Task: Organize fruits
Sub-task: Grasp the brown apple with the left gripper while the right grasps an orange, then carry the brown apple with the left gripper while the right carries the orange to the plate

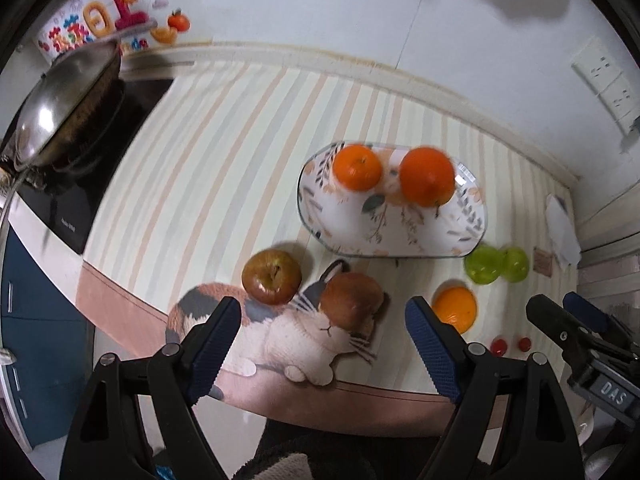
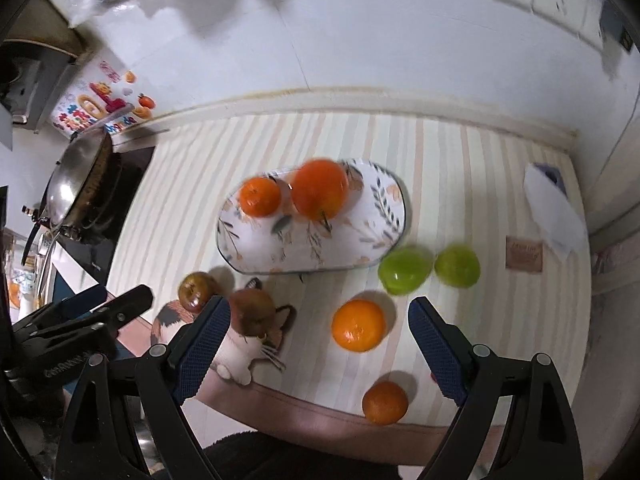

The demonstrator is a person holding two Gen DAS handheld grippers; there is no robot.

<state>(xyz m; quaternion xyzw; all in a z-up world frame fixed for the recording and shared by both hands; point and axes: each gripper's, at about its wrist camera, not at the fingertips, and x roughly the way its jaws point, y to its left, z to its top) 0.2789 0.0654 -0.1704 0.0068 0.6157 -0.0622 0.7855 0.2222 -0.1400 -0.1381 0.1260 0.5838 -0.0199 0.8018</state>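
Observation:
A floral oval plate [image 1: 400, 236] [image 2: 360, 240] on the striped counter holds two oranges [image 1: 357, 167] [image 1: 427, 176] [image 2: 259, 197] [image 2: 319, 189]. Two red apples [image 1: 272, 277] [image 1: 352, 300] [image 2: 195, 291] [image 2: 252, 311] rest on a cat-shaped mat [image 1: 280, 336] [image 2: 240, 352]. Two green fruits [image 1: 483, 264] [image 1: 517, 264] [image 2: 405, 271] [image 2: 457, 265] lie right of the plate. One orange [image 1: 456, 309] [image 2: 359, 325] lies on the counter, another [image 2: 385, 402] near the front edge. My left gripper [image 1: 323, 344] is open above the mat. My right gripper [image 2: 319, 348] is open above the loose oranges.
A wok [image 1: 64, 100] [image 2: 78, 184] sits on a black cooktop at the left. Two small red fruits [image 1: 499, 346] lie near the front edge. White paper [image 2: 554, 216] and a brown card [image 2: 524, 254] lie at the right. A tiled wall with sockets [image 1: 608, 80] runs behind.

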